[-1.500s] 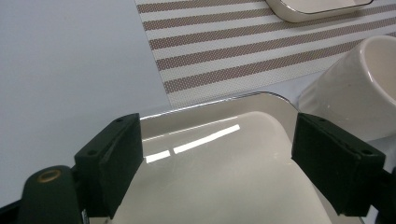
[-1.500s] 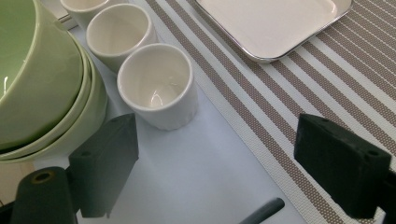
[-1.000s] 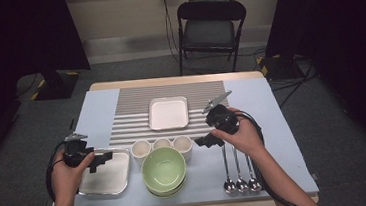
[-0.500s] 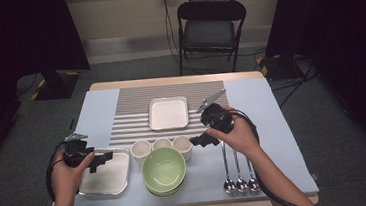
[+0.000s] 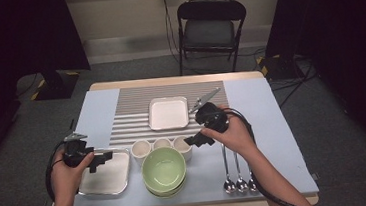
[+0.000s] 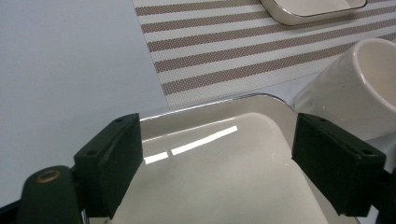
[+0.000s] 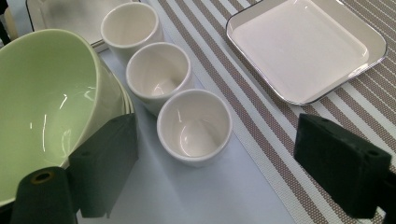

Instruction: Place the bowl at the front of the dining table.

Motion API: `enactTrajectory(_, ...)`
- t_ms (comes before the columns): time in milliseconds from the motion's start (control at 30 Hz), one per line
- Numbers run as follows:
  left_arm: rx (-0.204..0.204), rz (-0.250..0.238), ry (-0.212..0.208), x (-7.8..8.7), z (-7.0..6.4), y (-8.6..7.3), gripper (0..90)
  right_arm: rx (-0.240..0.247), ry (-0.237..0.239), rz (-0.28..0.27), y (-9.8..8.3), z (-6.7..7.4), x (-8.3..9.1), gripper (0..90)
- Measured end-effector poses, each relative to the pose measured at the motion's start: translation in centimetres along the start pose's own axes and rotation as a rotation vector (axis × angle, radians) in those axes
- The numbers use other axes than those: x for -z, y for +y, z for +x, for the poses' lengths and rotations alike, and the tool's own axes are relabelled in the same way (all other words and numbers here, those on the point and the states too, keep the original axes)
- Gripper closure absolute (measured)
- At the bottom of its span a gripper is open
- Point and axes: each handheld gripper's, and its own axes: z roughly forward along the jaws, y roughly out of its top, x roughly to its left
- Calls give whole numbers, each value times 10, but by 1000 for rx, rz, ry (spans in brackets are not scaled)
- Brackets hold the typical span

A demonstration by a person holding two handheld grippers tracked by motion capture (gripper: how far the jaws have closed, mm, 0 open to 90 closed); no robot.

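Observation:
Three white cups stand in a row: the left cup (image 5: 141,149), the middle cup (image 5: 162,144) and the right cup (image 5: 181,144). My right gripper (image 5: 196,139) hangs open just right of the right cup (image 7: 195,126), which lies ahead between its jaws, untouched. A stack of green bowls (image 5: 164,171) sits in front of the cups and shows as a green bowl (image 7: 46,98) at the left. My left gripper (image 5: 95,161) is open and empty over the silver tray (image 5: 105,180), whose shiny floor (image 6: 224,186) spreads under its jaws. The left cup (image 6: 359,88) stands beyond its right jaw.
A white square plate (image 5: 168,113) with a dark rim (image 7: 306,46) lies on the striped mat (image 5: 132,122) behind the cups. Three spoons (image 5: 238,178) lie side by side at the front right. A folding chair (image 5: 210,30) stands beyond the table's far edge.
My right gripper has moved left and toward the table's front, from beside the plate down to the right cup. The left gripper has stayed over the tray.

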Motion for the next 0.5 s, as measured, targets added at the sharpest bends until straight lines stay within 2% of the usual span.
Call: enactTrajectory(500, 1, -1, 0, 1, 1, 0, 160, 16, 19, 3, 7, 7, -7, 130)
